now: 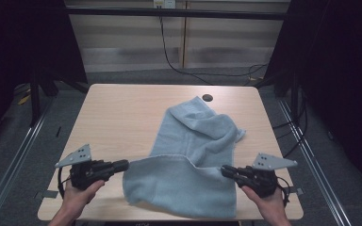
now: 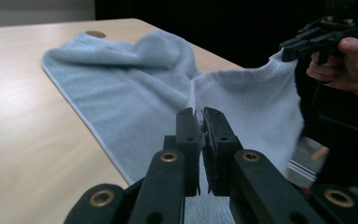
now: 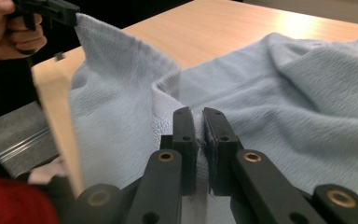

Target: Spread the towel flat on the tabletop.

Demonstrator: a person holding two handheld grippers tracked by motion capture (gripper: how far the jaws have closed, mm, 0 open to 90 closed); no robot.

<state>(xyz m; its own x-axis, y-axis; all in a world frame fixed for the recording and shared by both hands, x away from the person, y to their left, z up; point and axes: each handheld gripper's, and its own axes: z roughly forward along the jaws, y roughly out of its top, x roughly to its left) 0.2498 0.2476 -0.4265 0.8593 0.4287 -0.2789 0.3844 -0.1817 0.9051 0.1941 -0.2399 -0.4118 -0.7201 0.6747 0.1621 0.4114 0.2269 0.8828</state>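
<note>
I have the left gripper [image 1: 124, 164] and the right gripper [image 1: 225, 170] each pinching a near corner of the towel [image 1: 193, 141]; that lifts its near edge for folding. The rest lies rumpled across the counter [image 1: 118, 117]; holding both corners keeps the edge taut.

My table, with one towel on it

The light wooden table [image 1: 113, 117] in front of me carries a pale blue towel [image 1: 193, 136], rumpled and running from near the round dark hole [image 1: 207, 98] at the far edge towards me; its near end is raised off the top, and the wood to my left is bare.
</note>
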